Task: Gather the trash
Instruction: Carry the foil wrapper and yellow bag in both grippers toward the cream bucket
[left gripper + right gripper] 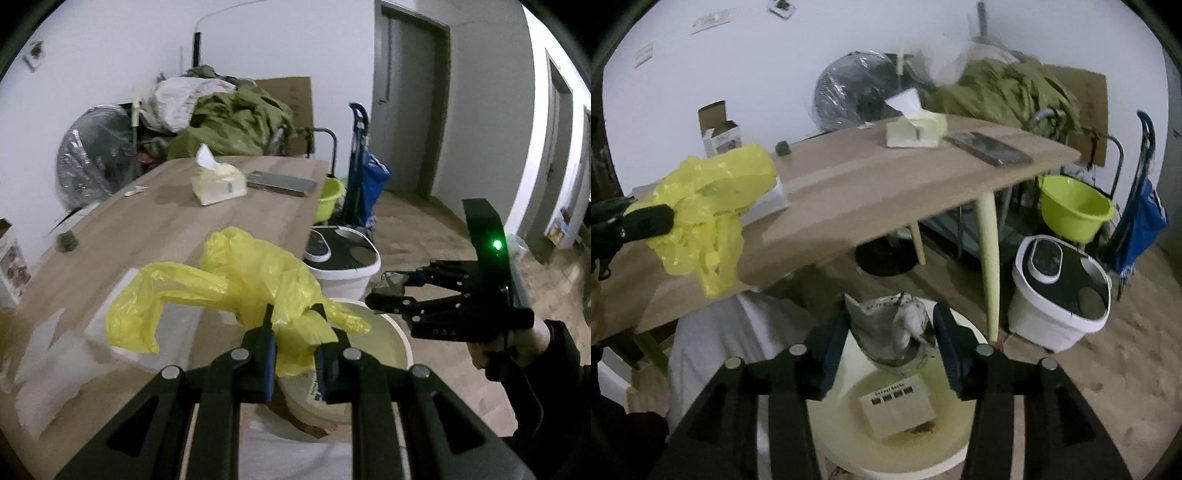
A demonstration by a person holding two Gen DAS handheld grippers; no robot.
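Drop-off step, by the look of it. Left gripper (293, 334) clenched on yellow bag (236, 288), held up at the table (155, 221) edge, just above the bin (399, 338). Right gripper (892, 325) pinching a grey wrapper (890, 325) directly over the bin, a carton (899, 410) already lying inside. Next, probably: loosening the right fingers to drop the wrapper, then swinging the bag across over the rim.

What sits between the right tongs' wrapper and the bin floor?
Only air. In the right wrist view the crumpled wrapper hangs in the right tongs above the cream bin, whose floor holds a small carton.
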